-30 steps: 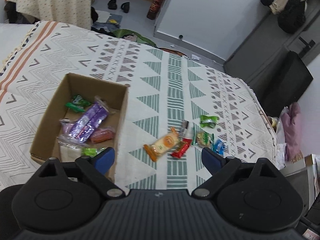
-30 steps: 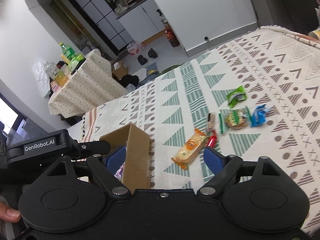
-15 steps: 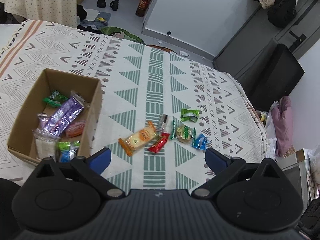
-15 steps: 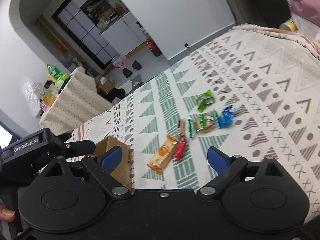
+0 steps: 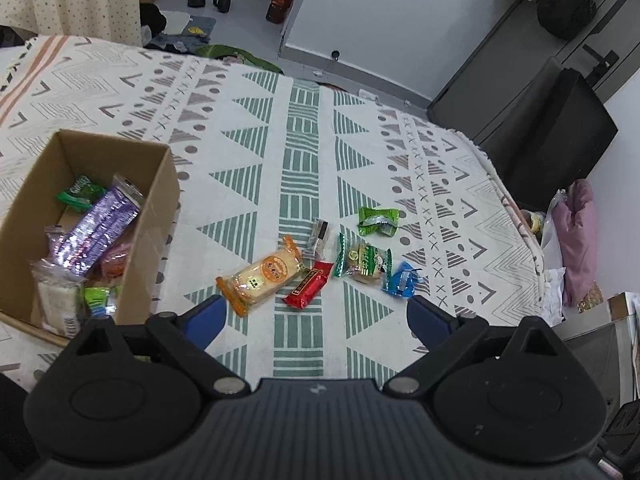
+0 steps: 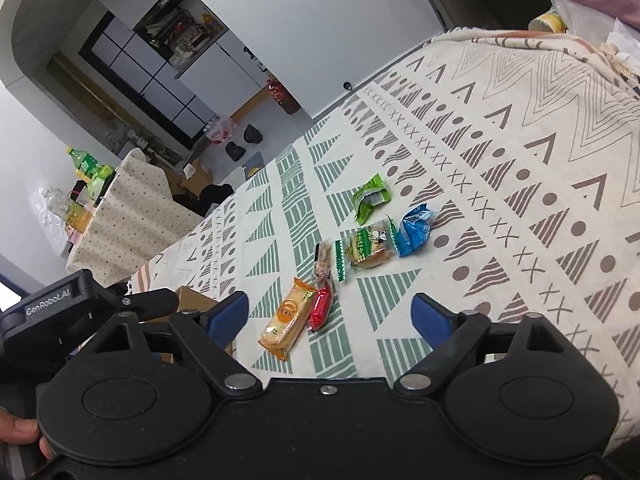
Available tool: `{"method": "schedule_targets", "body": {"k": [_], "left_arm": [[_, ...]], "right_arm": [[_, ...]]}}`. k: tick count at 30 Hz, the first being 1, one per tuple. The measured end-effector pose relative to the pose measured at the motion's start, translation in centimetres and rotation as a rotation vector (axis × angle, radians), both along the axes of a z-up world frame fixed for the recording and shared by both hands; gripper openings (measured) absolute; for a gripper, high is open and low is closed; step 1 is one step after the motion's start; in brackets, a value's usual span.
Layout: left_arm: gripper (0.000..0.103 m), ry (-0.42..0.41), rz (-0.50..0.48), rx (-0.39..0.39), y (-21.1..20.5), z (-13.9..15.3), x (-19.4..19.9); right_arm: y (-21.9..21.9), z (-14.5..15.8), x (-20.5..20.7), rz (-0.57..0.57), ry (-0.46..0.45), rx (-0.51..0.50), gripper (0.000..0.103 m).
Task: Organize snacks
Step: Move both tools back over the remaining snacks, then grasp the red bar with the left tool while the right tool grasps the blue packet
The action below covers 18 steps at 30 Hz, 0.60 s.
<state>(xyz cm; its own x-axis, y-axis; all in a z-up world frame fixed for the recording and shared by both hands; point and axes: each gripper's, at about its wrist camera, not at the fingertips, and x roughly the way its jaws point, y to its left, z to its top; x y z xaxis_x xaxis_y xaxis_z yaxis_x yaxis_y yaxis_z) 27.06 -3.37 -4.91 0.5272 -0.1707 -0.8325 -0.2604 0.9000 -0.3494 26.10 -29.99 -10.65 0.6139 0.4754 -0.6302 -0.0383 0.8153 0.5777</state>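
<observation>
Both pairs of tongs hang released and empty above the bed: the left tongs [image 5: 314, 312] with their blue pads spread wide, the right tongs [image 6: 330, 314] likewise agape. Six loose snacks lie clustered on the cream bedspread with green and grey triangle patterns [image 5: 248, 128], well apart from the open brown cardboard box [image 5: 158, 216], which stands to the left and already holds several packets, a long purple foil wrapper [image 5: 98, 226] among them. Nearest the left tongs lies the long orange-ended clear packet of pale biscuit [image 5: 264, 274], with the small red foil bar [image 5: 309, 284] touching its right side and a slim clear-wrapped stick [image 5: 318, 236] just beyond. Further right are the green-edged clear packet holding a round cake [image 5: 364, 262], the little blue crinkled sachet [image 5: 401, 280] just beside it, and the crumpled green wrapper [image 5: 378, 220] a little farther off. All look light, thin-skinned and slippery, and the biscuit and cake would likely crush under a hard squeeze. I judge the orange packet is best taken across its narrow width near the middle with a gentle pinch; the small sachets are better caught by a crimped end, where the film gives some purchase without harming the contents.
</observation>
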Motion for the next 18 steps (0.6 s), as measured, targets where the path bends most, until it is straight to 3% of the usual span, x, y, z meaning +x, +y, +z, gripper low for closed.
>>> {"method": "schedule_targets", "body": {"k": [4,13,18], "left_arm": [[0.088,0.021,-0.009,0.001,-0.6,-1.6,1.4],[0.061,0.096,-0.026,-0.006,-1.7,-5.6,4.9],[0.054,0.137,-0.046,0.006,-2.5,-7.8,6.6]], "right_arm": [[-0.1,-1.1,1.3,0.012,0.025,0.009,0.073],[-1.0,-4.2,4.6,-0.001,0.089,0.032,0.066],[-1.7,-5.9,6.6,-0.013,0.123,0.049,0.065]]}}
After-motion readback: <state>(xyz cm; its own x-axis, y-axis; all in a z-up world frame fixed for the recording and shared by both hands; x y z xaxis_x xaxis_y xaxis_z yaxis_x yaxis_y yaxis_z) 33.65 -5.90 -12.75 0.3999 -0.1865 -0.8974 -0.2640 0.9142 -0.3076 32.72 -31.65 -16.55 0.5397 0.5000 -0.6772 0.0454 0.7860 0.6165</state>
